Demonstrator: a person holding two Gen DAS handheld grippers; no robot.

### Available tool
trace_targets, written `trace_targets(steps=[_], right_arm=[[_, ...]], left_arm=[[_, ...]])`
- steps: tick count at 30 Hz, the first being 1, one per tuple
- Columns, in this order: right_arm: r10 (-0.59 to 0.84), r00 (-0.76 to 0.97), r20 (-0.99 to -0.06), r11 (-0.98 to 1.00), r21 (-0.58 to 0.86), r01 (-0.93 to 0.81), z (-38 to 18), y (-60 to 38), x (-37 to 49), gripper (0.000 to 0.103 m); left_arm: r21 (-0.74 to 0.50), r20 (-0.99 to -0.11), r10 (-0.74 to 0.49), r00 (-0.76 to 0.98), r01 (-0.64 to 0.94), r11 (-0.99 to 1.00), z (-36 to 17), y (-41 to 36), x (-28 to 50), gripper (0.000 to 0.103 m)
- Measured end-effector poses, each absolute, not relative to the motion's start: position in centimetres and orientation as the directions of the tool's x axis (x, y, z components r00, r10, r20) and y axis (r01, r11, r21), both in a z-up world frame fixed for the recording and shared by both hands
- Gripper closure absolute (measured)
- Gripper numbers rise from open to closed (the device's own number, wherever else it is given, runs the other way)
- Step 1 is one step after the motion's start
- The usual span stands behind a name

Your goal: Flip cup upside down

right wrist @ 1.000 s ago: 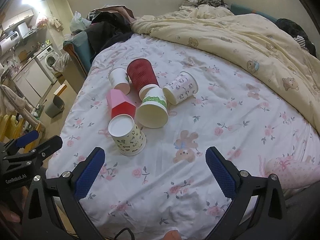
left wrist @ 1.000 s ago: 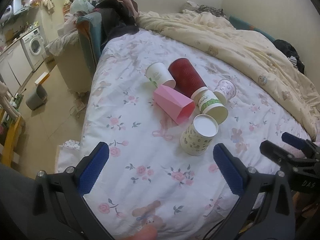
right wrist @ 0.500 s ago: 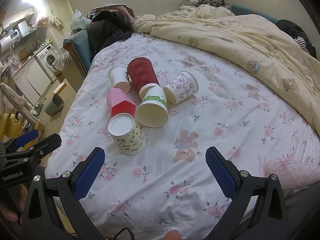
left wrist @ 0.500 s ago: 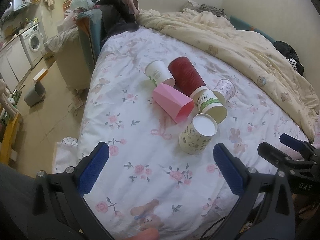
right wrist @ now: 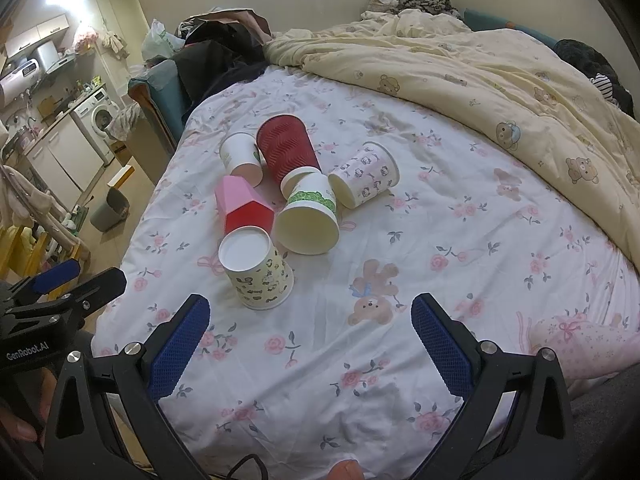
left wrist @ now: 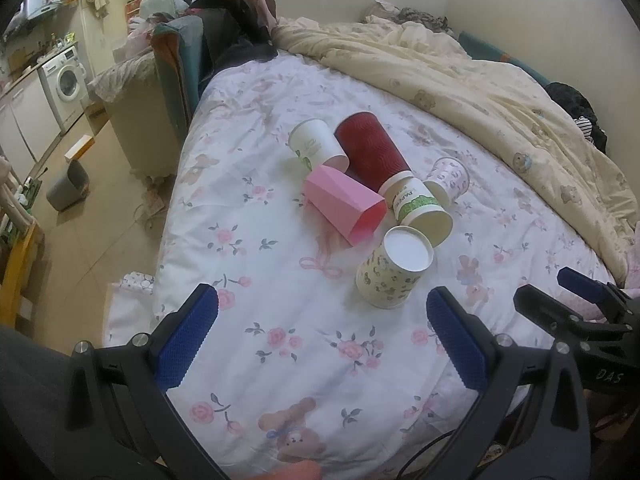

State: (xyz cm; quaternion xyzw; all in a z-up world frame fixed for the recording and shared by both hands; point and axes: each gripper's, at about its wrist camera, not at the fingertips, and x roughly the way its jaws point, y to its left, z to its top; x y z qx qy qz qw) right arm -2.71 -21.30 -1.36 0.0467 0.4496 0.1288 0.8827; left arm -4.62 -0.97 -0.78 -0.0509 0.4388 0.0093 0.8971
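Note:
Several cups lie in a cluster on the floral bed sheet [left wrist: 280,320]. A cream patterned cup [left wrist: 390,272] [right wrist: 256,270] stands upside down, nearest me. Behind it lie on their sides a pink faceted cup [left wrist: 344,204] [right wrist: 244,208], a green-banded paper cup [left wrist: 420,210] [right wrist: 310,216], a dark red ribbed cup [left wrist: 370,148] [right wrist: 286,146], a white cup [left wrist: 316,146] [right wrist: 240,154] and a pink-print cup [left wrist: 450,178] [right wrist: 366,180]. My left gripper [left wrist: 320,340] is open and empty, short of the cluster. My right gripper [right wrist: 310,340] is open and empty, also short of it.
A cream bear-print duvet [left wrist: 480,92] is bunched over the far and right side of the bed. The bed's left edge drops to the floor, where a grey bin [left wrist: 68,188] stands. A washing machine [left wrist: 64,80] and cabinets are further left.
The left gripper view has drawn back and shifted a little, so the cups sit slightly higher in frame. The cups and the right gripper have not visibly moved.

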Motion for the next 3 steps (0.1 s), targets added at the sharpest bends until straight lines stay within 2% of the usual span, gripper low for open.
trace_targets(steps=[3], right_arm=[[0.278,0.558,-0.782,0.96,0.203,-0.194,-1.33,-21.12,-2.73,0.0]], left_arm=[[-0.102,-0.777,-0.048,0.628,-0.05,0.994,-0.64,-1.01,-5.05,0.0]])
